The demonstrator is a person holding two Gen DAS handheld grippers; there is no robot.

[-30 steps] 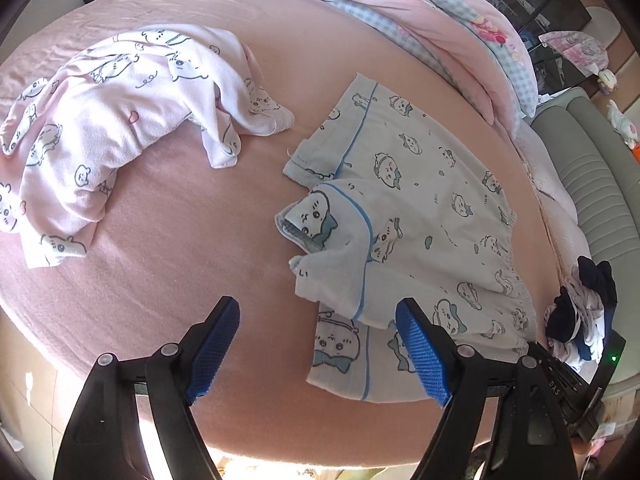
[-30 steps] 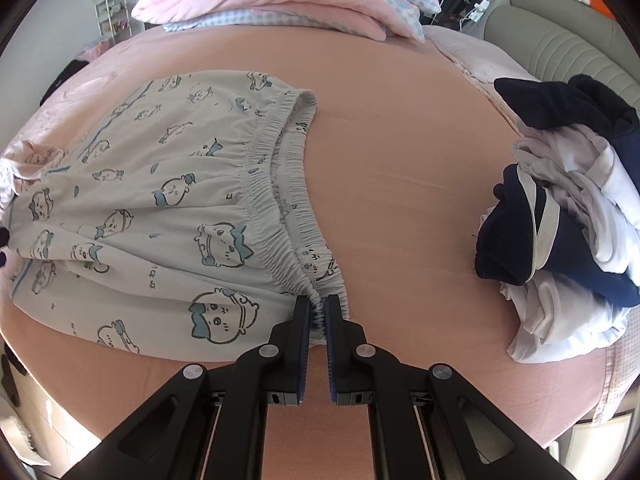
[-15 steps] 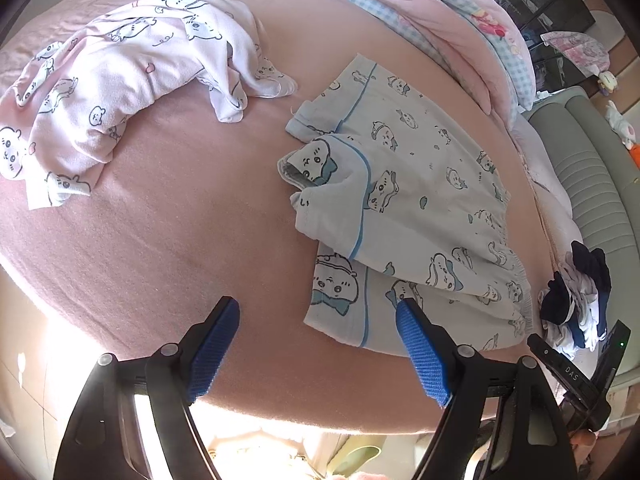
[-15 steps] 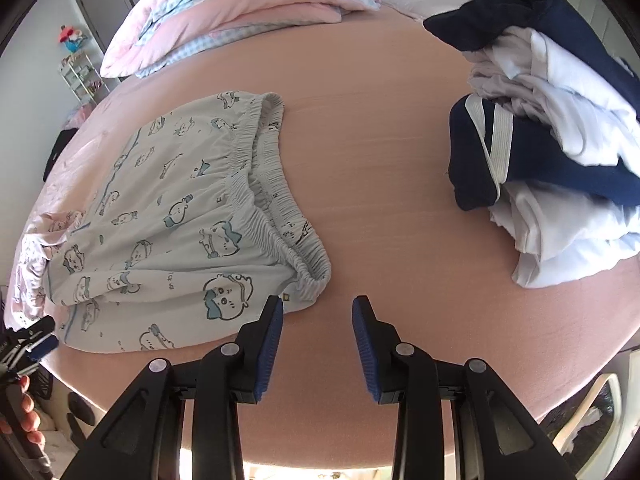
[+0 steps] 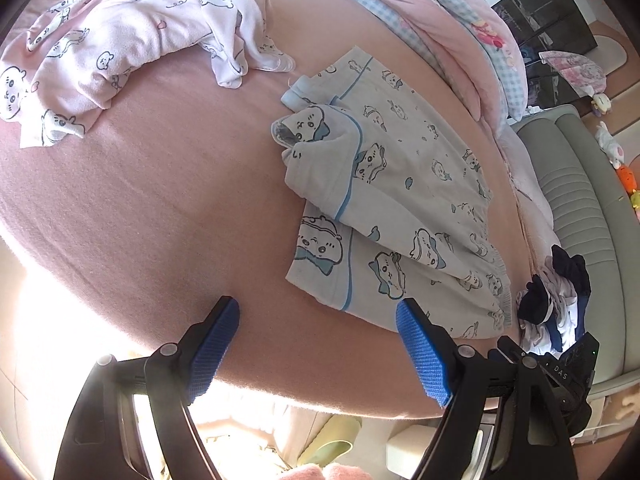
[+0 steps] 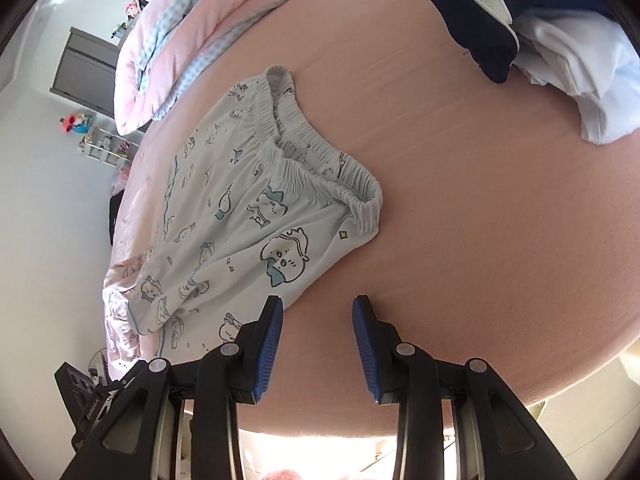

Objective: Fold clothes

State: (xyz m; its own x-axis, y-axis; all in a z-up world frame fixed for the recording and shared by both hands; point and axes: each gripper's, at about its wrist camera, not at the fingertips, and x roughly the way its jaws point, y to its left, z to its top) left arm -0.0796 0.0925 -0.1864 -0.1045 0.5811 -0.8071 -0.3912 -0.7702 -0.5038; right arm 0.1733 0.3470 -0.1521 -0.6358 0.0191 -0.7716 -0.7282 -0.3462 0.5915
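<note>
Both wrist views look down, sharing the blue shorts.

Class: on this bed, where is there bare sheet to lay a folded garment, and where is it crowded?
Free: bare sheet between the pink pajamas and blue shorts; also between the shorts and navy-white pile. Crowded: the quilt along the far edge.

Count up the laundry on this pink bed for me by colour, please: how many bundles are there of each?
Light blue, cartoon print: 1, the shorts spread flat on the bed.
Pale pink, cartoon print: 1, the crumpled garment.
Navy and white: 1, the mixed pile; how many pieces it holds cannot be told.
Total: 3 bundles of laundry.
</note>
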